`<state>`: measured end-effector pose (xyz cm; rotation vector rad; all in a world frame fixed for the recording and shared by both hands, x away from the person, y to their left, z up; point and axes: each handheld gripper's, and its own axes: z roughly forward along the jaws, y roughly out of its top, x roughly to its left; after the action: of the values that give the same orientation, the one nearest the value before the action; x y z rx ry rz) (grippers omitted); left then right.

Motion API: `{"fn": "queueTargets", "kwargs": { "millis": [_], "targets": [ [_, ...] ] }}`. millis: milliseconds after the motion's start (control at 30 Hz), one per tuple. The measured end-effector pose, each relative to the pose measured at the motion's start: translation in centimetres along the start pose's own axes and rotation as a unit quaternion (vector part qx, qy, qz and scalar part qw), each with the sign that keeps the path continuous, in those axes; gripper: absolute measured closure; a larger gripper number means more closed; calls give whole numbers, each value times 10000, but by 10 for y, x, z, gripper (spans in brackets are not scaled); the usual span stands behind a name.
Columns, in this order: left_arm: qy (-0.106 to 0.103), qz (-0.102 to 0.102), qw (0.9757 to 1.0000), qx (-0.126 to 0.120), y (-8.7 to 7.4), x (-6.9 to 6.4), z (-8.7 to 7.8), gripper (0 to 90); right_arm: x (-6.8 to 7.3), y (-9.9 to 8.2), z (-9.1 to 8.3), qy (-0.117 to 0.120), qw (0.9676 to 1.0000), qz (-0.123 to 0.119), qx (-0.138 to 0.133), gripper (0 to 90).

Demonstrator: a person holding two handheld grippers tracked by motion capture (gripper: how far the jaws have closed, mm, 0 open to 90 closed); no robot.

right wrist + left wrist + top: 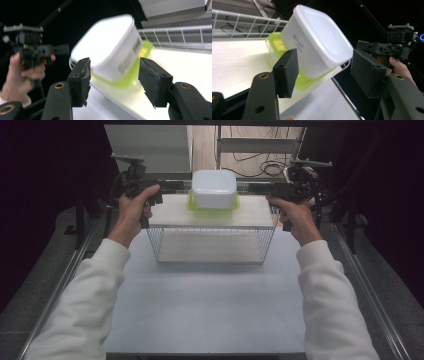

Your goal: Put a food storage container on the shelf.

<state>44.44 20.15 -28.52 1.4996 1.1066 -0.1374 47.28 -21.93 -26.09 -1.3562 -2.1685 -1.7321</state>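
Atop white-boarded wire basket [215,251]: white square plastic tub [214,188] stacked on lime-green plastic container [212,206], far edge. Left gripper [142,187] and right gripper [287,187] flanking, jaws parted, grasping nothing.

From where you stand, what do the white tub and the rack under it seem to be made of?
The white tub looks like smooth, slightly glossy plastic: soft highlights, rounded moulded corners. The green-rimmed container beneath it seems translucent plastic. The rack looks like thin white-coated metal wire in a grid, topped by a pale matte board, possibly laminate.
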Motion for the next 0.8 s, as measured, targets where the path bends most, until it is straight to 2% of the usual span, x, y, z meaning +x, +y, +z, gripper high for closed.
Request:
{"fn": "queueTargets", "kwargs": {
  "millis": [200,300,400,533,600,700,800],
  "targets": [
    [22,229,9997,-62,-28,0,-19,386,2,-26,-17,1,9992,-378,156,413],
    [114,394,9992,17,-46,-3,-27,382,5,-41,-22,-30,9983,-536,238,405],
    [101,577,9982,89,-65,-6,-33,374,10,-57,-26,-61,9972,-689,283,391],
    [149,927,9954,193,-94,-14,-38,371,15,-80,-27,-337,9935,-998,431,357],
    [170,1027,9942,261,-109,-16,-39,365,17,-94,-27,-366,9922,-1079,498,349],
    [274,1076,9932,351,-131,-15,-41,354,17,-115,-26,-409,9905,-1163,614,336],
    [310,972,9938,441,-154,-8,-40,352,16,-137,-26,-366,9896,-1186,723,322]
  ]
}}
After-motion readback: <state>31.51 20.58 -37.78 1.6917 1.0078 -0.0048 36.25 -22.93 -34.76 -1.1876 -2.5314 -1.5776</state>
